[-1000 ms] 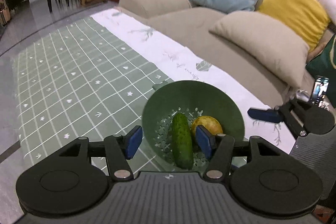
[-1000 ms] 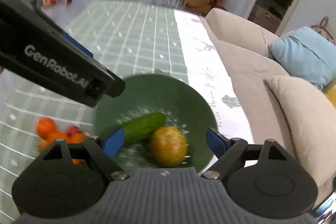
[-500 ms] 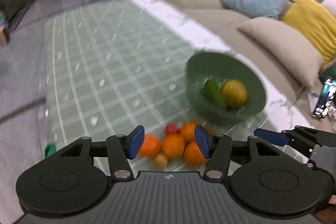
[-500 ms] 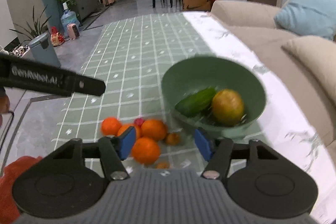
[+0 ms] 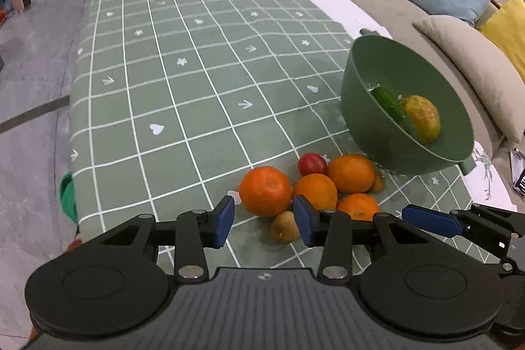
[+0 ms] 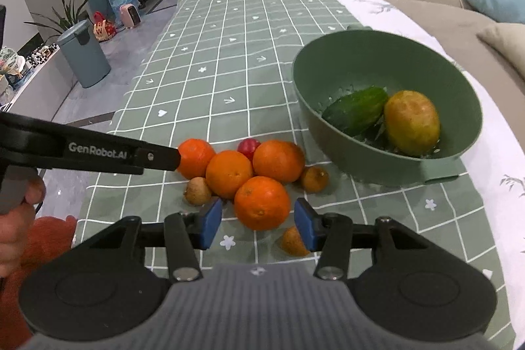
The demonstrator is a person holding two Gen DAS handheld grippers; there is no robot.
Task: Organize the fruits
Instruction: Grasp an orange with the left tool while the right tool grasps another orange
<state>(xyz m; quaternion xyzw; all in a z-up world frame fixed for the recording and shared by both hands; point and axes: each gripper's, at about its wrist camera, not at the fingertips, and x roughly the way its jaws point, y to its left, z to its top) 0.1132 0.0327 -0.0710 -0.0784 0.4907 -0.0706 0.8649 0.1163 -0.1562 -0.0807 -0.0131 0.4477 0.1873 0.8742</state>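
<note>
Left wrist view: left gripper (image 5: pixel 264 220) released, nearest orange (image 5: pixel 265 191) just ahead of its pads. Right gripper (image 6: pixel 257 223) released too, another orange (image 6: pixel 262 202) just ahead, green bowl (image 6: pixel 331 120) ahead-right.

So my tabletop (image 6: pixel 236 31) has this sage-green grid cloth with little white hearts, arrows and flowers printed on it, plus a white leafy-print strip running down the sofa side. Sitting on it near the right edge is a green colander bowl (image 6: pixel 331 48). Right beside that there's a loose pile on the cloth: four oranges (image 6: pixel 262 203) bunched together and touching, a small red fruit (image 6: pixel 248 146) tucked in behind them, and three little brownish fruits around the edges, one on the left (image 6: pixel 198 191), one towards the bowl (image 6: pixel 314 179), one nearest me (image 6: pixel 292 241).
</note>
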